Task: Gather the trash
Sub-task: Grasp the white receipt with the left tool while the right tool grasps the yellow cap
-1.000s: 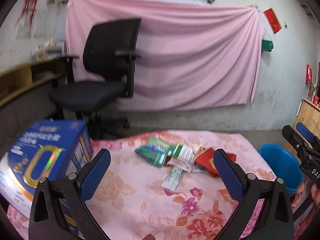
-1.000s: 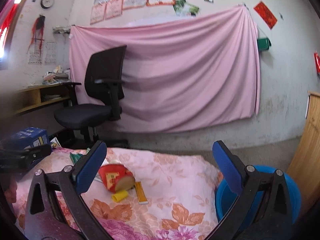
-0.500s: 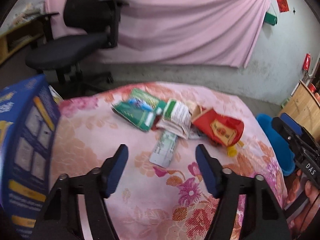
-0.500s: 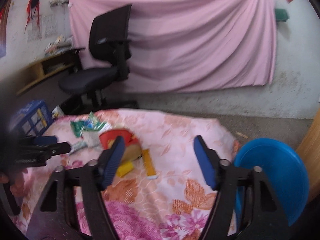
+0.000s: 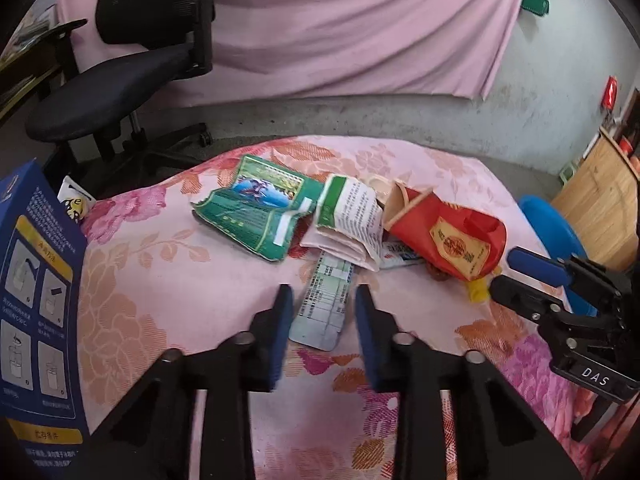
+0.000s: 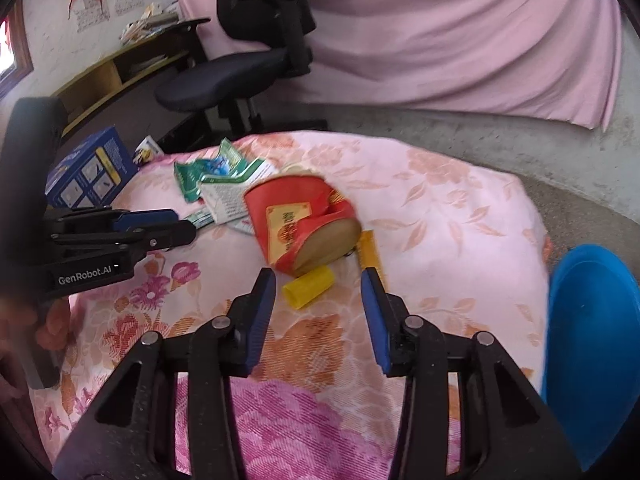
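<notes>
Trash lies on a pink floral cloth (image 5: 168, 280). My left gripper (image 5: 320, 300) is open, its fingers on either side of a flat pale-green paper strip (image 5: 324, 308). Behind the strip lie a torn green packet (image 5: 256, 208), a folded white and green leaflet (image 5: 348, 220) and a crushed red carton (image 5: 448, 236). My right gripper (image 6: 319, 284) is open, just short of a small yellow tube (image 6: 309, 288) that lies in front of the red carton (image 6: 296, 220). A thin yellow strip (image 6: 372, 256) lies beside it.
A blue box (image 5: 36, 300) stands at the cloth's left edge. A blue bin (image 6: 592, 356) sits low to the right of the cloth. A black office chair (image 5: 132, 64) and a pink curtain (image 5: 360, 28) stand beyond, with a wooden cabinet (image 5: 600, 196) at far right.
Both grippers tilted down and moved in over the trash. Their fingers narrowed from wide open. The left now brackets the paper strip, and the right has neared the yellow tube.
</notes>
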